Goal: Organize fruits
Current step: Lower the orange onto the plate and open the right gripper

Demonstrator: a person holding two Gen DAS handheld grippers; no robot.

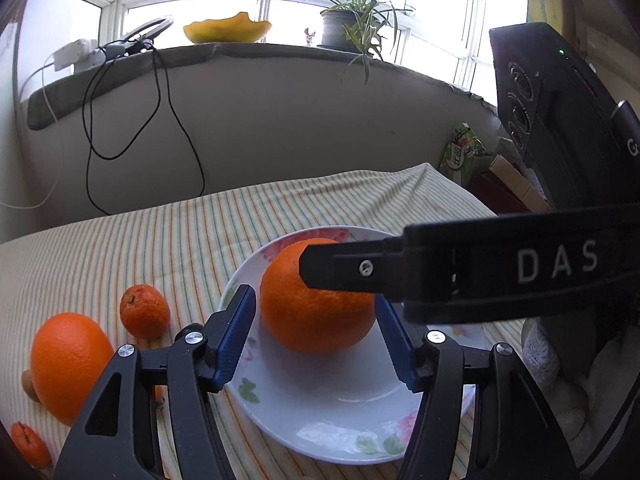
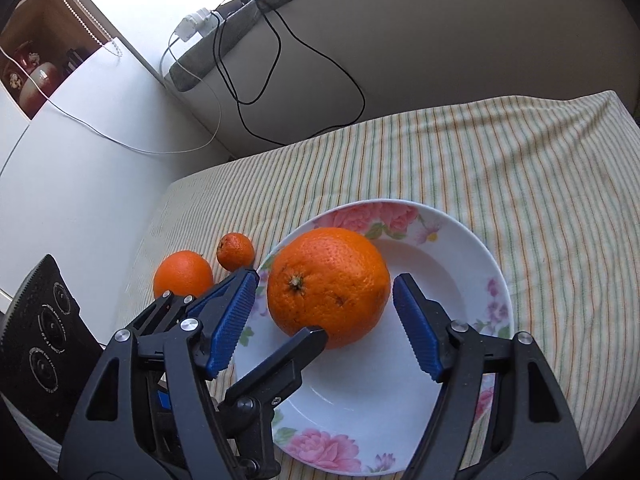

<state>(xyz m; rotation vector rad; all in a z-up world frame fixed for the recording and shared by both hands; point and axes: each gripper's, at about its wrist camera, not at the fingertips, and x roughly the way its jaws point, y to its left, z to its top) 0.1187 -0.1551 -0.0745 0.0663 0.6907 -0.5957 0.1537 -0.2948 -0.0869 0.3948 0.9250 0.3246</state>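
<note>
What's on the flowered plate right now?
One large orange sits on the flowered plate; nothing else shows there. Gripper fingers cover part of the near side.

We see big orange (image 2: 329,287) filling plate (image 2: 472,256) centre, both grippers crowding it. Plate's lower right bare. Two more oranges (image 2: 183,273) (image 2: 235,251) block cloth at left of frame; striped cloth (image 2: 500,168) upper right lies free.

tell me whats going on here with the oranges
A person with a gripper in each hand is sorting fruit. A big orange sits on the flowered plate. The right gripper straddles it, pads clear of the peel; the left gripper is open around it too. Another orange and a mandarin wait on the striped cloth.
</note>
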